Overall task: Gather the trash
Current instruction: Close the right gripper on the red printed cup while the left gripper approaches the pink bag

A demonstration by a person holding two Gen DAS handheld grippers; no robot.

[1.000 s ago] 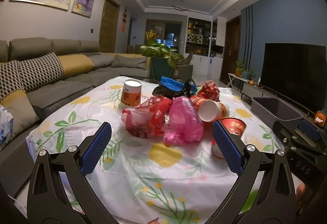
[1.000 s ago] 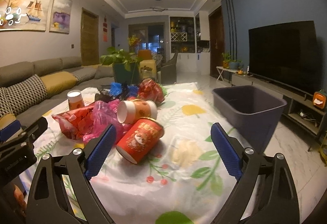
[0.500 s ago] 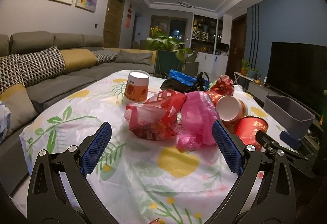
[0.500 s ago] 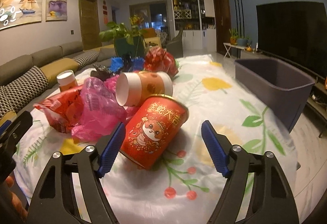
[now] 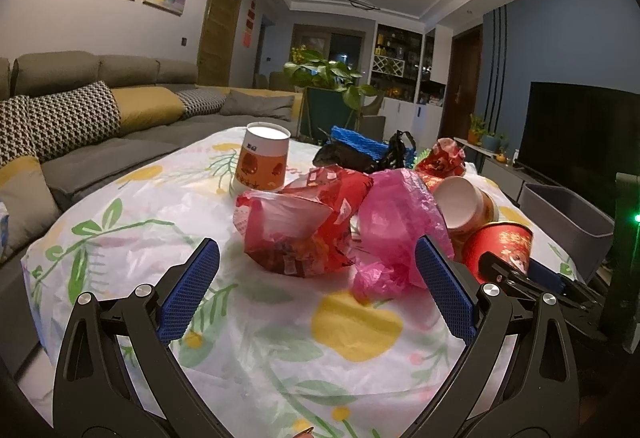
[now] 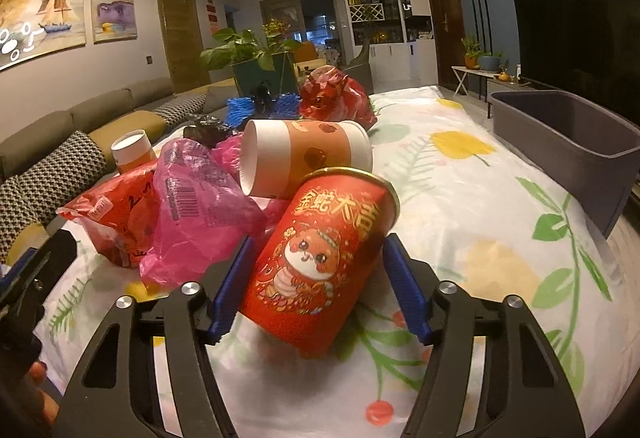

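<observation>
On the flowered tablecloth (image 6: 460,198) lies a pile of trash. A red paper cup (image 6: 320,258) with a cartoon print lies on its side, base toward me. My right gripper (image 6: 318,238) straddles it, jaws narrowed and close to both sides but still open; the cup rests on the cloth. Behind it lie a white-and-orange cup (image 6: 304,154), a pink plastic bag (image 6: 200,198) and a red bag (image 6: 116,222). My left gripper (image 5: 316,250) is wide open and holds nothing, just short of the red bag (image 5: 296,230) and pink bag (image 5: 400,222).
A grey bin (image 6: 560,142) stands off the table's right edge. An upright orange cup (image 5: 264,158), blue netting (image 5: 356,142) and a red crumpled wrapper (image 5: 440,158) sit farther back. A grey sofa (image 5: 100,142) runs along the left; a TV (image 5: 580,138) stands on the right.
My right gripper moved forward to the red cup and narrowed its jaws around it. My left gripper drifted closer to the red and pink bags, still wide open.
</observation>
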